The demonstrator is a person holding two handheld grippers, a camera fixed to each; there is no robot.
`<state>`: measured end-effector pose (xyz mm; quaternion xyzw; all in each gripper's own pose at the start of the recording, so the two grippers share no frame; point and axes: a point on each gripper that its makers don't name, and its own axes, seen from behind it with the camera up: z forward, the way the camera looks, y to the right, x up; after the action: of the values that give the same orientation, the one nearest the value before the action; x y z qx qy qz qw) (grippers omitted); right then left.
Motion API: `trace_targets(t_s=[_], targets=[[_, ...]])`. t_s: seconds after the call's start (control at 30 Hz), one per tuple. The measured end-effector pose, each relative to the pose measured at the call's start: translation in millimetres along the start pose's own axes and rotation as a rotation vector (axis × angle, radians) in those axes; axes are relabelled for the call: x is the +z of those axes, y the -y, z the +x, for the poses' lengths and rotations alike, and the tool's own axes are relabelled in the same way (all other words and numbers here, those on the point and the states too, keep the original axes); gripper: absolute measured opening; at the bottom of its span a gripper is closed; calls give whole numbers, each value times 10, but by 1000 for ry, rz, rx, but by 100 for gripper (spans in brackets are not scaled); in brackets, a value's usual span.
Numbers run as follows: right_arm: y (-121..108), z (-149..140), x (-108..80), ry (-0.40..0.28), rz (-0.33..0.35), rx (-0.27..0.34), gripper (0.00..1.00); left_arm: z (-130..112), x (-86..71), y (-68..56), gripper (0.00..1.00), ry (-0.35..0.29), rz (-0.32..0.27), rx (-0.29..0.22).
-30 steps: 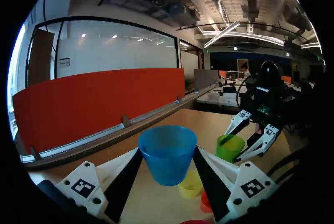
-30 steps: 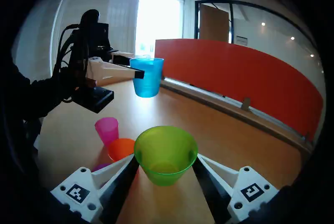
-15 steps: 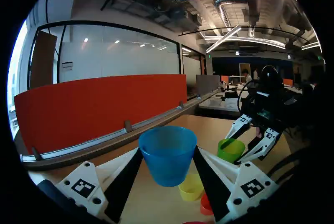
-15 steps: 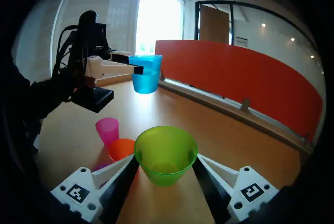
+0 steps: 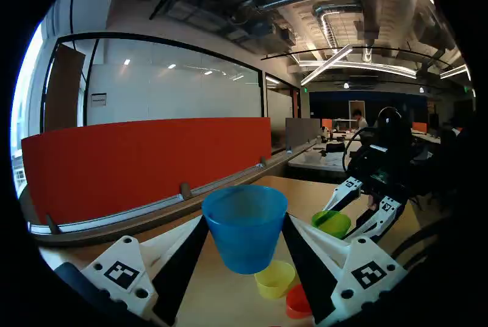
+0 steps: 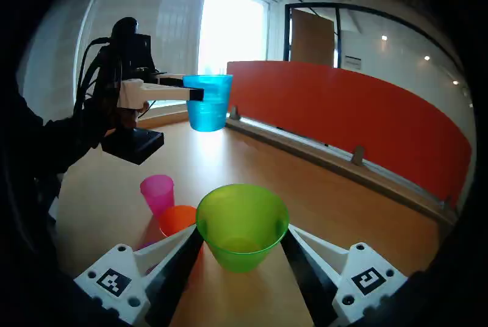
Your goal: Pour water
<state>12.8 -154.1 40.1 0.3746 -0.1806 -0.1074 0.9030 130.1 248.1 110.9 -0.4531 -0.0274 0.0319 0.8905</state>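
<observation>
Upright blue cup (image 5: 244,229), upright green cup (image 6: 242,226)

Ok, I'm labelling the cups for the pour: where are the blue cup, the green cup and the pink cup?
blue cup (image 5: 245,235), left gripper view, on its outer front wall.
green cup (image 6: 242,220), right gripper view, on its inner wall.
pink cup (image 6: 158,197), right gripper view, on its side wall.

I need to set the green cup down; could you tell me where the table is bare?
The table is bare from the green cup to the red divider, and under the raised blue cup. It is crowded by the pink cup and orange cup.
</observation>
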Motion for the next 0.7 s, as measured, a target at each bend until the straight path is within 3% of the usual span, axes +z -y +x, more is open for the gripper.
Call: trace_targets(t_s=[0.4, 0.7], targets=[[61, 70, 23, -35, 11, 14, 90, 94, -41, -21, 84, -8, 2, -1], [145, 210, 56, -104, 41, 44, 90, 171, -103, -47, 84, -18, -3, -9]])
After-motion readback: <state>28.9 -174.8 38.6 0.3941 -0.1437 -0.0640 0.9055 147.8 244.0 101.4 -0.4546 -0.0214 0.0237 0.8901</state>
